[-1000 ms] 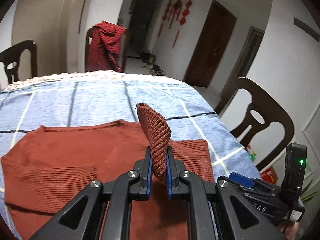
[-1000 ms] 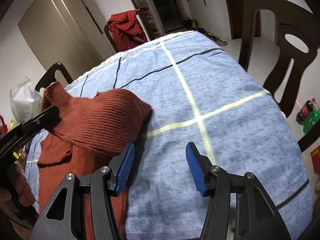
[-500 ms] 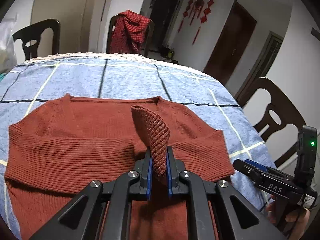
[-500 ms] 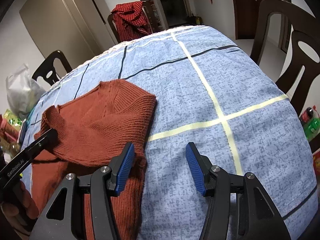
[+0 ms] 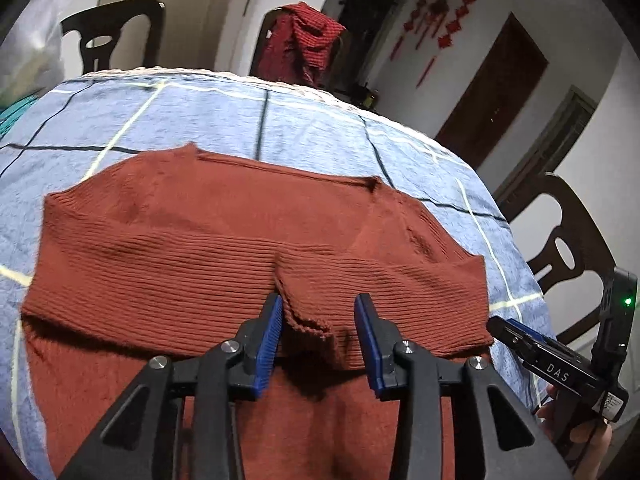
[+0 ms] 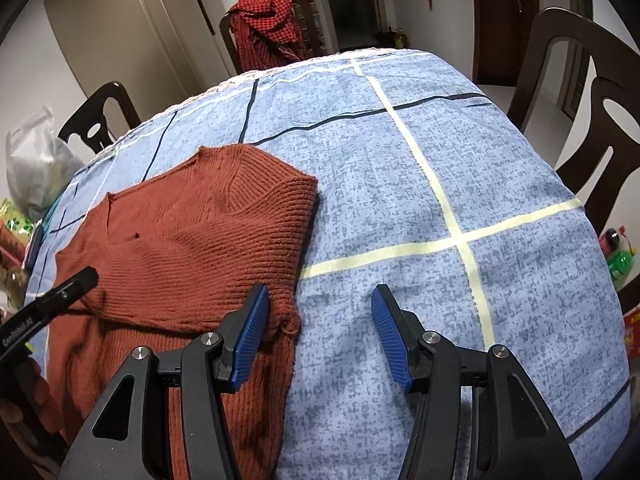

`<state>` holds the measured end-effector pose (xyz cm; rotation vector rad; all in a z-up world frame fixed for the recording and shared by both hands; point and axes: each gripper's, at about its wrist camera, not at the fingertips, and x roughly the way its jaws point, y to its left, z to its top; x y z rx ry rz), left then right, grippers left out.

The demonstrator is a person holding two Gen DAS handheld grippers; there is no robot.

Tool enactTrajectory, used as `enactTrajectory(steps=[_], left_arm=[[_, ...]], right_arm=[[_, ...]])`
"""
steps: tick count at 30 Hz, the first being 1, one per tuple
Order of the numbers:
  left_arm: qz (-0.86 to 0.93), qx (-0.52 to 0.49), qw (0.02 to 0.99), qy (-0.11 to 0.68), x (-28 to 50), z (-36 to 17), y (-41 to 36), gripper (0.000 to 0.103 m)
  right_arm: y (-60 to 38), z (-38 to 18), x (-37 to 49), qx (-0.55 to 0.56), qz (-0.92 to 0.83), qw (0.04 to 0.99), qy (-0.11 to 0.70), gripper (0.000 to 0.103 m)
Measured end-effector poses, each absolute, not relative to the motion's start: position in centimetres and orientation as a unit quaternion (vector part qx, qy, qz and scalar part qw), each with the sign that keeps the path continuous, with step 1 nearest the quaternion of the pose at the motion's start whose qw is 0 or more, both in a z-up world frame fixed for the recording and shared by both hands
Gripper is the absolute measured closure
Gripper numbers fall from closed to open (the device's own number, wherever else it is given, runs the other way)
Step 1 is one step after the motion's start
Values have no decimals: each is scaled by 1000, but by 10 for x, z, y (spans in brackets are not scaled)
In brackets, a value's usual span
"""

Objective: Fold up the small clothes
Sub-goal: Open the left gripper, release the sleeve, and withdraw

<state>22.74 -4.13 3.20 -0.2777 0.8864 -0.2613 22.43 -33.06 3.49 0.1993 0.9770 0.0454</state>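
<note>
The left gripper (image 5: 319, 330) has its jaws spread apart, and the cuff end of a folded-over sleeve (image 5: 316, 320) lies loose between the blue pads (image 5: 268, 340), touching or nearly touching the left-hand pad and clear of the other. That sleeve belongs to a rust-red ribbed sweater (image 5: 192, 240), which lies flat on a blue checked tablecloth (image 5: 312, 132), stretching ahead of the left jaws and to either side of them, with both sleeves folded across its body and its neckline at the far edge. The right gripper (image 6: 320, 332) also has its jaws spread, with nothing between them but bare cloth; the sweater's edge (image 6: 288, 320) sits just beside the left-hand pad of that gripper, and whether they touch I cannot tell. Seen from the right wrist, the left gripper's dark finger (image 6: 60, 292) rests over the sweater well off to the left of the right jaws. Beyond the far table edge, a red checked garment (image 6: 266, 28) hangs over a dark chair (image 6: 228, 36).
</note>
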Motion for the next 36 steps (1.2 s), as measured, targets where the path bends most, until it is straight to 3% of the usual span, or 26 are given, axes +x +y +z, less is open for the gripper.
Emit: enactTrajectory(steps=[12, 22, 36], left_arm=[[-140, -127, 899, 395, 221, 60, -23, 58], [-152, -72, 868, 467, 226, 25, -42, 57], [-113, -76, 864, 484, 189, 29, 3, 56]], right_arm=[[-309, 49, 227, 71, 35, 895, 440, 49], [-296, 30, 227, 32, 34, 883, 466, 49], [-288, 44, 187, 29, 47, 886, 460, 49]])
